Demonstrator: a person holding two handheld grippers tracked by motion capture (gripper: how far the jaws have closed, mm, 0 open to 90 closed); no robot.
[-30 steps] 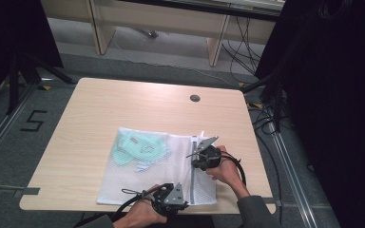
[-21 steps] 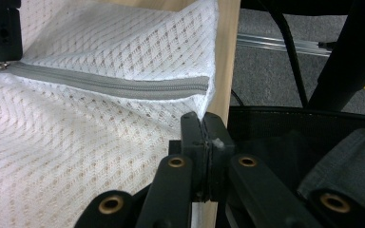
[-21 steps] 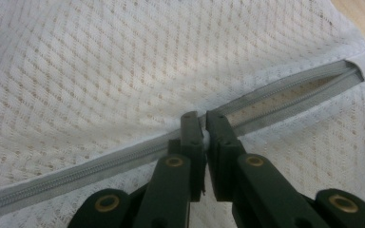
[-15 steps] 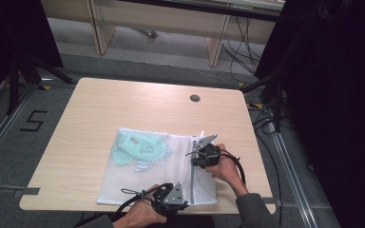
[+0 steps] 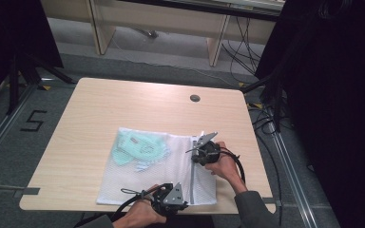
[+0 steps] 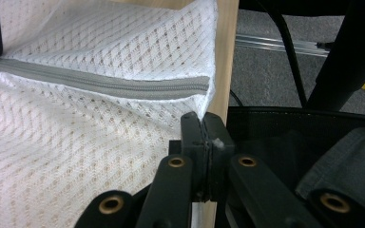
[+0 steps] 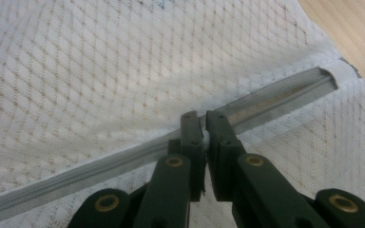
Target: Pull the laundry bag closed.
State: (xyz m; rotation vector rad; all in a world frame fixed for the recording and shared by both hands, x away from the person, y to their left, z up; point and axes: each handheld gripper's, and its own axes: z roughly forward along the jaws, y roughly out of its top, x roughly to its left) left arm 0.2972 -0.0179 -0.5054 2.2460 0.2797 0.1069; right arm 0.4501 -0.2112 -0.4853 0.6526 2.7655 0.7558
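- White mesh laundry bag (image 5: 147, 173) lies at the table's (image 5: 123, 104) 5 o'clock corner, green garment (image 5: 138, 148) inside.
- Left tongs (image 6: 203, 124) pinch the bag's near corner.
- Right tongs (image 7: 200, 121) pinch at the zipper (image 7: 123, 159); most looks zipped, a short stretch seemingly left.

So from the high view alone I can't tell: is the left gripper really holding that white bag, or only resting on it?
Observer: Its own view shows the left gripper shut on the mesh bag at its corner, by the table edge.
Operator: And the right one?
Observer: The right gripper is pinched shut right on the grey zipper.
Operator: Is the zipper done up?
Observer: Closed on one side of those jaws; past them, towards its end, it gapes open.
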